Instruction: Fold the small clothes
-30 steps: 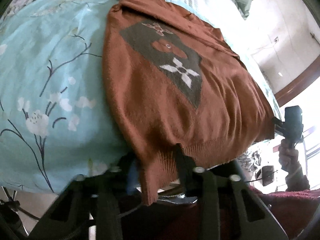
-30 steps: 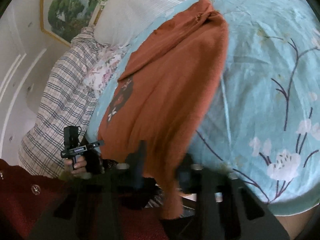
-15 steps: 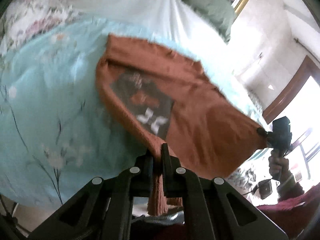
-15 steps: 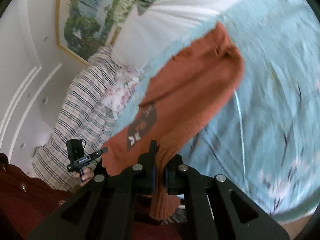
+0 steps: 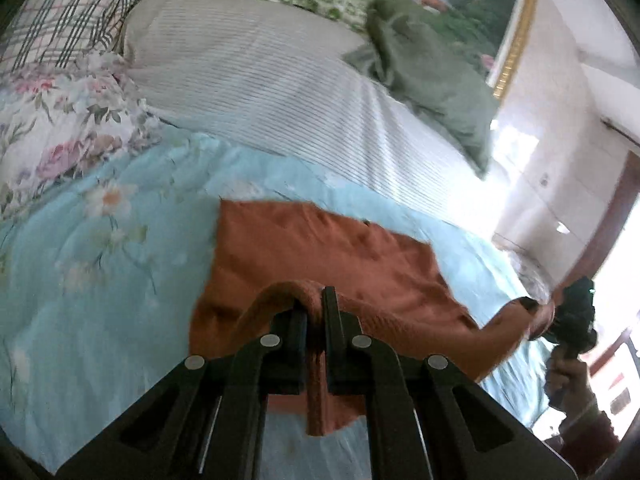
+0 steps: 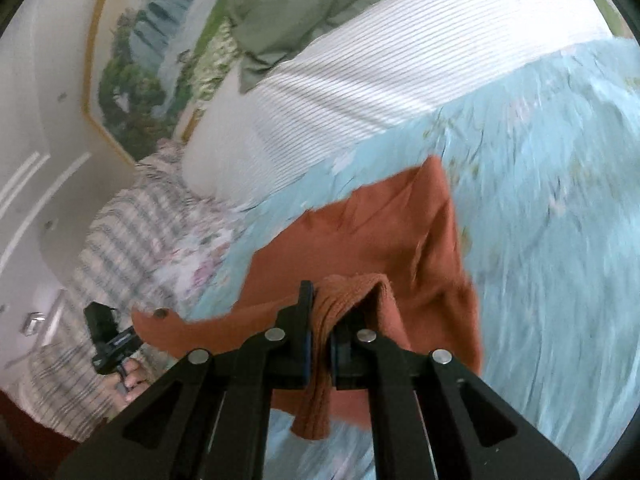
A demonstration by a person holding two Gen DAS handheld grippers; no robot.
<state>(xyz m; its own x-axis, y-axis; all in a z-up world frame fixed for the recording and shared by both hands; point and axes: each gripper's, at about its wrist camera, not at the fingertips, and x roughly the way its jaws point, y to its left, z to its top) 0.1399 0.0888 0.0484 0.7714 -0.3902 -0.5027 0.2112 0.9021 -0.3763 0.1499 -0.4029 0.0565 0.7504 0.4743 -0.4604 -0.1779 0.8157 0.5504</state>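
While both hem corners are pinched, the rust-orange sweater (image 5: 320,256) lies partly on the light-blue floral quilt (image 5: 100,280), its near edge lifted off the bedding and its plain side up in both wrist views. Left gripper (image 5: 315,312): jaws closed tight on the ribbed hem, a strip of knit hanging down between the fingers. Right gripper (image 6: 320,312): likewise clamped on a bunched ribbed corner of the same sweater, fabric draped over the right finger. Hem stretched between the two grippers. Beyond the sweater: white striped bedding (image 5: 260,80), green pillow (image 5: 424,72), floral pillow (image 5: 60,120), plaid blanket (image 6: 132,240). Framed landscape painting (image 6: 152,48) on the wall behind the bed. Background blurred in the right wrist view.
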